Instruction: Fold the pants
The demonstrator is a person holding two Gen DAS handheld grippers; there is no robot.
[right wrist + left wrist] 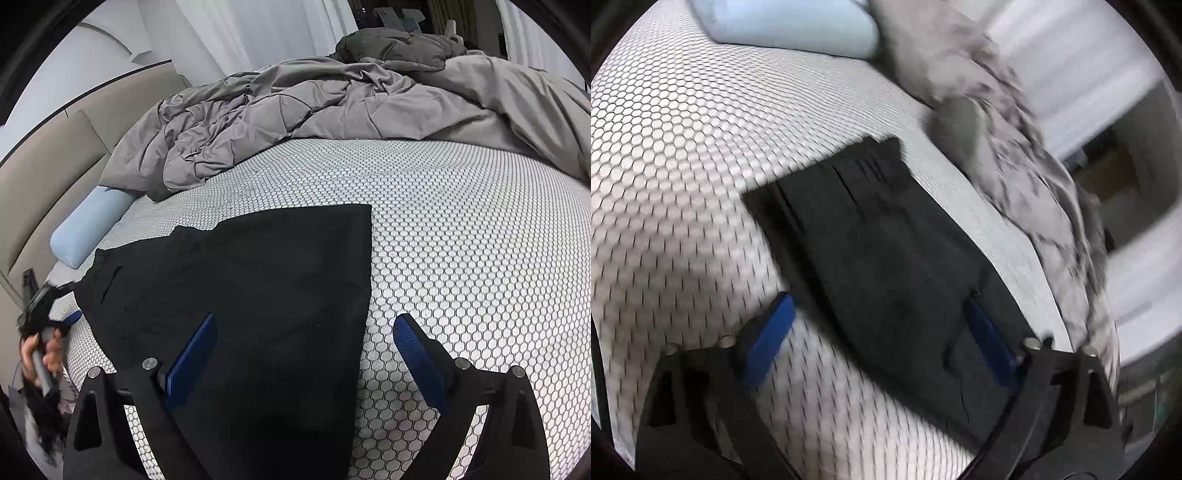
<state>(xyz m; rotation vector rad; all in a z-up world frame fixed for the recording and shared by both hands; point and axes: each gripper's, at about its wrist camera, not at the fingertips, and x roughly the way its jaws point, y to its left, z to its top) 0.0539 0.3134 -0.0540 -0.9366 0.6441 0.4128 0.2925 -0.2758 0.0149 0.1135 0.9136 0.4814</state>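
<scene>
Black pants (236, 280) (folded flat) — left gripper (882, 336), right gripper (304, 354) both agape, empty.

Bed (461, 229): white sheet, black honeycomb print. Black pants (240, 295) lie flat near the front edge. Crumpled grey comforter (295, 118) along the far edge. Light-blue pillow (88, 225) at the headboard (55, 158) end.

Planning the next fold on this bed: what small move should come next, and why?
Probably lower the right tool and close it on the black pants beneath it. Both tools are open and hold nothing; the left tool also hangs over the pants, which lie flat on the mattress. The right tool straddles their straight edge, so gripping there could start the fold.
</scene>
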